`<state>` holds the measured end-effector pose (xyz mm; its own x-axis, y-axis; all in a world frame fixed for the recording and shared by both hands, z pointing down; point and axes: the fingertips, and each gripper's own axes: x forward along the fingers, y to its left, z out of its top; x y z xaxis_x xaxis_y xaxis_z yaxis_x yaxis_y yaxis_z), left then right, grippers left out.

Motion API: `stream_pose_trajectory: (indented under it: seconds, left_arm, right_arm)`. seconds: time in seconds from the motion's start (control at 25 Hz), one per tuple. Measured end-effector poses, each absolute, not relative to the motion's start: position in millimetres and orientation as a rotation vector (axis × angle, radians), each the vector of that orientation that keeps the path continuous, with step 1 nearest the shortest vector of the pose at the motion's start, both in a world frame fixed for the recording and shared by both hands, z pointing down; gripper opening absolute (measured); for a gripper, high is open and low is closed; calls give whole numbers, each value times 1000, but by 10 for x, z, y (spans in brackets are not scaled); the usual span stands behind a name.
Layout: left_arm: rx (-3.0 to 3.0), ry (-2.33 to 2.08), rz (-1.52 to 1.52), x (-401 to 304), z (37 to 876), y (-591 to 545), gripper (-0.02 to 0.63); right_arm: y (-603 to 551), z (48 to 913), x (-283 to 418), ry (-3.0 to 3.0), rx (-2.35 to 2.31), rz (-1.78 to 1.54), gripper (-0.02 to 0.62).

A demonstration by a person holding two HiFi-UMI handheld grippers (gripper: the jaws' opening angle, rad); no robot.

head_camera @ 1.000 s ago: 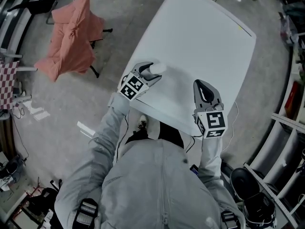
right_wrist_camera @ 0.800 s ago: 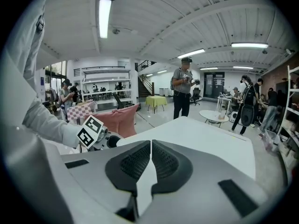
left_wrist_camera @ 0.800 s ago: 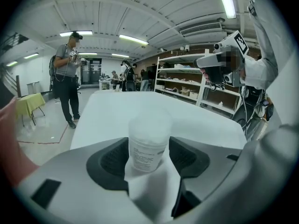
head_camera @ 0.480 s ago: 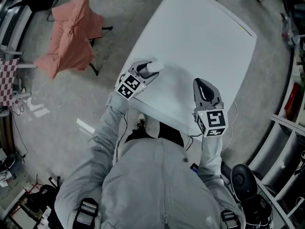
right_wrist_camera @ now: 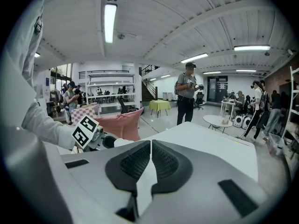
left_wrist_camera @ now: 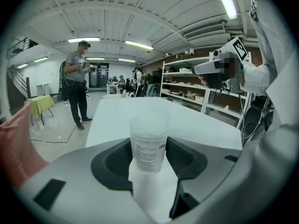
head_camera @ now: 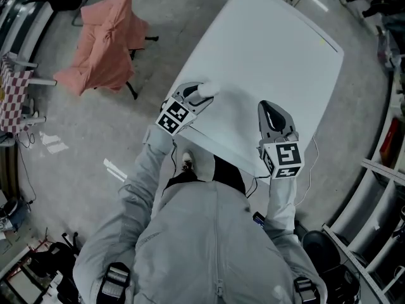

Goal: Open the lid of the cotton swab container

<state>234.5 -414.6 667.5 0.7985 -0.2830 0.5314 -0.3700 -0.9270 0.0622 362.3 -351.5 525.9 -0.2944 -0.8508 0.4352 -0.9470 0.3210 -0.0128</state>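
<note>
Head view: the left tool (head_camera: 204,92) reaches over the near left edge of the white rectangular tabletop (head_camera: 272,49), a pale blob at its tip too small to identify there; the right tool (head_camera: 267,106) lies over the near right part of the tabletop, well apart from it. Left gripper view: the blob resolves into a translucent cylindrical cotton swab container (left_wrist_camera: 148,150) with a printed label, upright on the tabletop. Its clear lid (left_wrist_camera: 148,122) is in place. The jaws are closing and the black pads (left_wrist_camera: 114,158) appear to meet its sides. Right gripper view: the right tool's jaws stand together with nothing between them. The head view alone shows the grey concrete floor (head_camera: 76,138) and a salmon-pink cloth (head_camera: 104,40) draped over a stand at far left. The gripper views add wall shelving (left_wrist_camera: 196,85), ceiling strip lights (right_wrist_camera: 109,20), a standing person (right_wrist_camera: 187,99) and a small round white table (right_wrist_camera: 219,121).
</note>
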Motion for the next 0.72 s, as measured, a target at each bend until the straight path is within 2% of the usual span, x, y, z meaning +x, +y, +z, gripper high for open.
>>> stream_pose_trajectory:
  seconds: [0.72]
  left_arm:
    - [2939,-611,564,1284,5238,-3275,231]
  right_arm:
    - [-2436,4373,2511,-2265,1740,181,37]
